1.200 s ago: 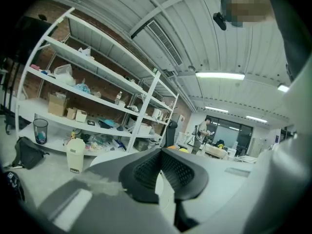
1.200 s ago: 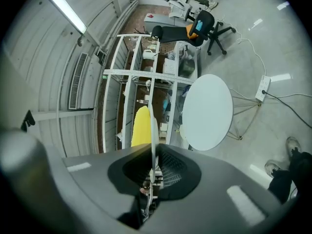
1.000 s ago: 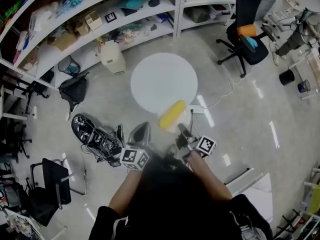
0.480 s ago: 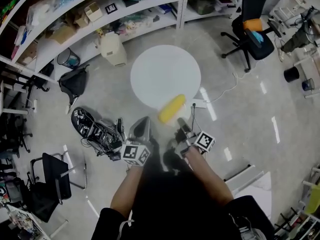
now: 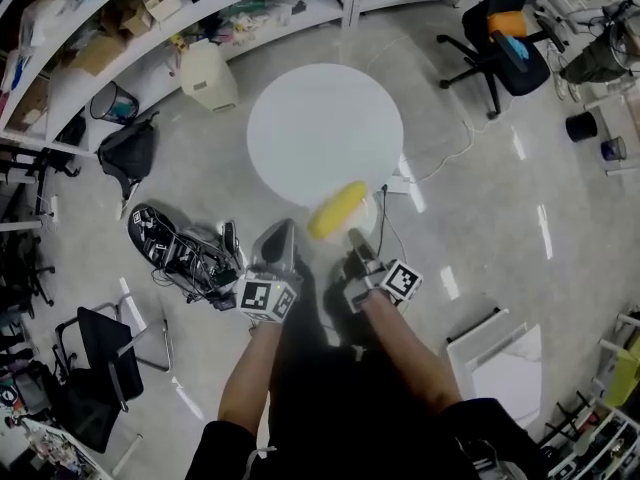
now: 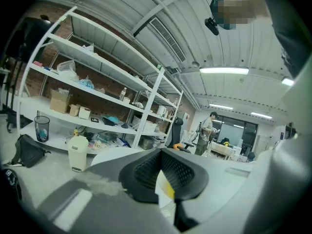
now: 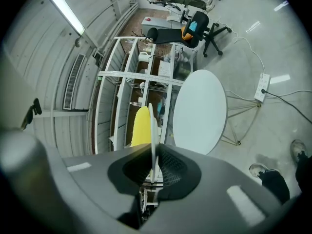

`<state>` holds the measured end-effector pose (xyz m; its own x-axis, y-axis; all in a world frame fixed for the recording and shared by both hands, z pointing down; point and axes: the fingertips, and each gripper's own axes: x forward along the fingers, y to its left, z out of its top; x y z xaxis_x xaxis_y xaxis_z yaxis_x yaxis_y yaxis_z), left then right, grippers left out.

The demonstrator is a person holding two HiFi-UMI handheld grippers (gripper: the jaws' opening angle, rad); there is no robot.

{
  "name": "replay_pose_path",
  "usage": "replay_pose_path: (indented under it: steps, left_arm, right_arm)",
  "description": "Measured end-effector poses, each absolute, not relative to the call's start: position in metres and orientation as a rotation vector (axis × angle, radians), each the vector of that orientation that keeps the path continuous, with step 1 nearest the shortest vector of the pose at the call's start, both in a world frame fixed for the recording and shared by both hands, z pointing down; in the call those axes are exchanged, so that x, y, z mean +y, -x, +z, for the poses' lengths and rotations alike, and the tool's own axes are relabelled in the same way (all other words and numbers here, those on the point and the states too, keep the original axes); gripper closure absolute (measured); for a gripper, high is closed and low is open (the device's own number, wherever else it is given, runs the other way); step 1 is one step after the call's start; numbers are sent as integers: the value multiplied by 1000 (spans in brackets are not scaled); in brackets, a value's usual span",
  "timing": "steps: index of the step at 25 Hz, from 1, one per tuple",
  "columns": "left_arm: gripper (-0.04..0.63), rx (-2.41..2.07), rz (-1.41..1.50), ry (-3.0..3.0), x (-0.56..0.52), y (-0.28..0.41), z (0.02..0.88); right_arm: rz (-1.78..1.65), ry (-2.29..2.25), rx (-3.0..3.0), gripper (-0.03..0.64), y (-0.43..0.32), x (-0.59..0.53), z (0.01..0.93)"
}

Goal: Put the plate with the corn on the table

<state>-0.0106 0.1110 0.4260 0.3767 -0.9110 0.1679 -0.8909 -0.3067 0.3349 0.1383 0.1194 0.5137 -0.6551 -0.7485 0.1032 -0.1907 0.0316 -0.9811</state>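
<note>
Step in hand: carrying. The right gripper (image 5: pixel 356 240) clamps the plate (image 7: pixel 152 128) by its rim, jaws nearly closed. The left gripper (image 5: pixel 283 234) pinches the rim too. The corn (image 5: pixel 337 210) rides on it at the near edge of the table (image 5: pixel 325 128), not yet set down. Next: advance, lower level, release.

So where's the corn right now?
In the head view the corn lies on the plate clamped by the right gripper, just ahead of the person, showing against the near edge of the round white table.
</note>
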Motion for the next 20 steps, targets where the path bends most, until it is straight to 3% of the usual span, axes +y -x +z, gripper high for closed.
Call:
replay_pose_path:
  steps: [20]
  left_arm:
    - [591,-1514,-61,-2246,83,35,501]
  right_arm:
    - [-1664,1019,1769,581,-111,110,605]
